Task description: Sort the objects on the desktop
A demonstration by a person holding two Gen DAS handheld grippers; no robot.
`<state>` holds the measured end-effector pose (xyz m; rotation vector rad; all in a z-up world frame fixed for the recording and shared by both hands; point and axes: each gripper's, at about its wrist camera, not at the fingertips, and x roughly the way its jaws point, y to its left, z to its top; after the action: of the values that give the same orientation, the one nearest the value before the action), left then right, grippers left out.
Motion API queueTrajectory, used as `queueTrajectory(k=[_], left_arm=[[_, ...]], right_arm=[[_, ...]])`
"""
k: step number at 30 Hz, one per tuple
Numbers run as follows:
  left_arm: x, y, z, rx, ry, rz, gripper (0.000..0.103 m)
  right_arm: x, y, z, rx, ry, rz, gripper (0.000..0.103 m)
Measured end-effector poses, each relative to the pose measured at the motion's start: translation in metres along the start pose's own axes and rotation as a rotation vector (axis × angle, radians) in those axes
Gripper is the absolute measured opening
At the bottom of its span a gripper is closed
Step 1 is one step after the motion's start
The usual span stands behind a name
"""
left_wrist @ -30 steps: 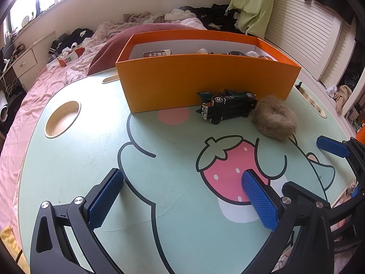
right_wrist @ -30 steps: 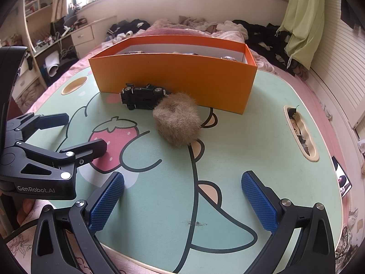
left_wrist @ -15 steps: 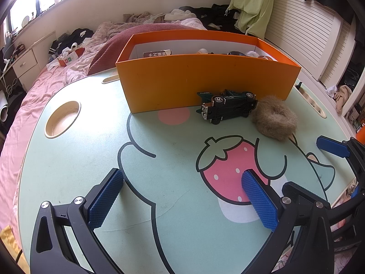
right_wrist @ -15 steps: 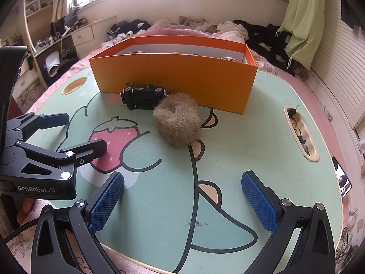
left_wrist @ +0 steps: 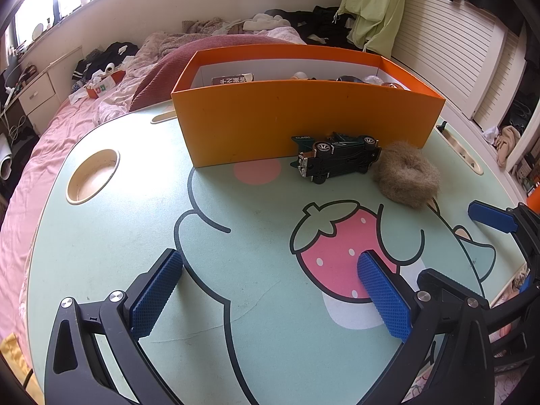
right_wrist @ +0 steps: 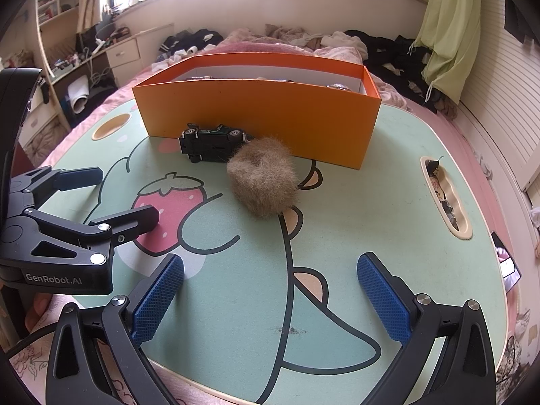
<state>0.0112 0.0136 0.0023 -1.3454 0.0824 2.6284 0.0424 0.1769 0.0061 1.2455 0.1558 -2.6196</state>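
The left gripper [left_wrist: 270, 290] hovers low over the table [left_wrist: 101, 236] with its blue pads spread wide and nothing between them, and the right gripper [right_wrist: 270, 290] beside it is likewise wide apart and empty. From the left wrist view, a dark green toy car [left_wrist: 337, 160] lies on its side at about 1 o'clock, against the front wall of the orange box [left_wrist: 303, 118]. The fuzzy brown scrunchie [right_wrist: 263, 175] sits just right of the car, at 12 o'clock from the right gripper, near the box.
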Motion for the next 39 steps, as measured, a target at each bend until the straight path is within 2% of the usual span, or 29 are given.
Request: queueTrajectory(k=[9, 13, 17, 26, 28, 29, 30, 31, 32, 35, 39], left_arm=[[0.0, 0.0, 0.0, 0.0, 0.0, 0.0, 0.103], [0.0, 0.0, 0.001, -0.001, 0.0, -0.001, 0.103], [0.0, 0.0, 0.0, -0.001, 0.0, -0.001, 0.103], [0.0, 0.001, 0.0, -0.001, -0.001, -0.001, 0.103], [0.0, 0.001, 0.0, -0.001, -0.001, -0.001, 0.103], [0.0, 0.001, 0.0, 0.0, -0.001, -0.001, 0.103], [0.0, 0.001, 0.0, 0.0, -0.001, -0.001, 0.103], [0.0, 0.0, 0.0, 0.0, -0.001, -0.001, 0.103], [-0.001, 0.001, 0.001, 0.0, 0.0, -0.002, 0.103], [-0.001, 0.0, 0.002, 0.002, 0.001, -0.001, 0.103], [-0.001, -0.002, 0.003, 0.013, 0.005, -0.008, 0.103]], right_arm=[[-0.003, 0.001, 0.002, 0.018, -0.016, 0.015, 0.103], [-0.008, -0.012, 0.005, 0.106, -0.058, 0.068, 0.099], [-0.009, -0.023, 0.014, 0.17, -0.081, 0.067, 0.098], [0.01, -0.008, 0.057, 0.111, -0.056, 0.035, 0.092], [0.02, -0.008, 0.062, 0.097, -0.021, 0.043, 0.087], [0.027, -0.007, 0.064, 0.091, 0.013, 0.052, 0.073], [0.031, -0.006, 0.063, 0.088, 0.039, 0.055, 0.053], [0.03, -0.005, 0.062, 0.082, 0.029, 0.034, 0.046], [0.027, -0.005, 0.06, 0.08, 0.02, 0.025, 0.032], [0.017, -0.007, 0.051, 0.094, -0.021, 0.074, 0.032], [0.001, -0.018, 0.037, 0.144, -0.094, 0.091, 0.032]])
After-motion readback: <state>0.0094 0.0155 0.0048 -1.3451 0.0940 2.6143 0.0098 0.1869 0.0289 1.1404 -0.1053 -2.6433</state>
